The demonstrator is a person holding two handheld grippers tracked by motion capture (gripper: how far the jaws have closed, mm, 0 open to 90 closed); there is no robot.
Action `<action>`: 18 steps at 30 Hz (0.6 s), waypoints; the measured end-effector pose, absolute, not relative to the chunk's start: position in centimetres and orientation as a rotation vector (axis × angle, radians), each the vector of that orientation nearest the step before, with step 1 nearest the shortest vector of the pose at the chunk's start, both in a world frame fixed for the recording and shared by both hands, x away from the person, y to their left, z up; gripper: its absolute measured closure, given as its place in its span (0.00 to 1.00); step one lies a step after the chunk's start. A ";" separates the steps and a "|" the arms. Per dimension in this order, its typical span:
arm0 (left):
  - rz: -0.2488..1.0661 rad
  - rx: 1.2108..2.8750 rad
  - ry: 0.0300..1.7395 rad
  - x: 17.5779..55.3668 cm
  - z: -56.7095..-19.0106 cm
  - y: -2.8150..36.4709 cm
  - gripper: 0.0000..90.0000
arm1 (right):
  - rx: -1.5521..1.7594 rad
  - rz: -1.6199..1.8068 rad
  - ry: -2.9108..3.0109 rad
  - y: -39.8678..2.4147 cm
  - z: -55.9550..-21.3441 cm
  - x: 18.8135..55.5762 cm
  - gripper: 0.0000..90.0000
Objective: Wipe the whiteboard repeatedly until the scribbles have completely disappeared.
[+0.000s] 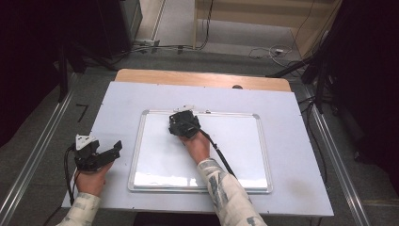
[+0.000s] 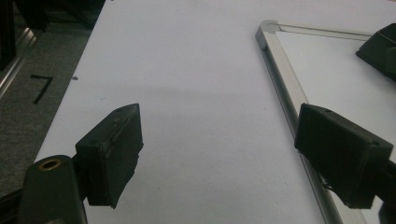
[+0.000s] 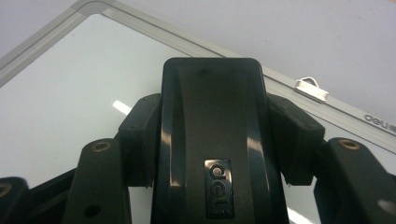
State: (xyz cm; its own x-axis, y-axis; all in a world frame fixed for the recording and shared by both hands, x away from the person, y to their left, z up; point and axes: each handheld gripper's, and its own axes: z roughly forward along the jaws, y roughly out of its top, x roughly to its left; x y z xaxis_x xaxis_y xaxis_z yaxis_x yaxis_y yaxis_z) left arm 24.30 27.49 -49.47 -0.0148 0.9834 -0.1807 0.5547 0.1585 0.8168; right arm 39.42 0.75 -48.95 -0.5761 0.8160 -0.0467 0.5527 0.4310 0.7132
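Note:
A white whiteboard (image 1: 235,150) with a silver frame lies flat on the table. My right gripper (image 1: 182,123) rests on its upper left part, shut on a black whiteboard eraser (image 3: 212,135) pinched between both pads (image 3: 140,140). The eraser lies flat against the board near the top frame (image 3: 280,81). My left gripper (image 1: 110,150) hovers over the table left of the whiteboard, its pads (image 2: 114,154) standing wide apart with nothing between them. The board's frame corner (image 2: 267,29) runs past the left gripper's right pad.
The white table sheet (image 1: 301,141) surrounds the board, with a wooden strip (image 1: 202,79) at the far edge. A small hanger clip (image 3: 312,88) sits on the board's top frame. Cables (image 1: 263,51) lie on the floor beyond the table.

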 end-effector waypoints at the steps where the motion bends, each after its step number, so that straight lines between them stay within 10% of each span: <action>1: 0.707 1.493 1.670 24.3 -49.5 27.5 0.18 | 1.160 0.934 2.308 1.0 -48.9 39.4 0.44; 18: 0.701 1.490 1.671 24.2 -49.5 27.7 0.18 | 1.142 0.934 2.312 -0.2 -49.0 39.5 0.44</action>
State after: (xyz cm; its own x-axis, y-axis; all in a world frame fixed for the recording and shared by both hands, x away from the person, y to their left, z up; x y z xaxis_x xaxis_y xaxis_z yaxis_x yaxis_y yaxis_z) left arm 24.18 27.71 -49.49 -0.0142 0.9825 -0.1857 0.5555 0.1621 0.8156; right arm 39.55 -0.19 -48.95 -0.5884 0.8067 -0.0549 0.5423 0.4441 0.7132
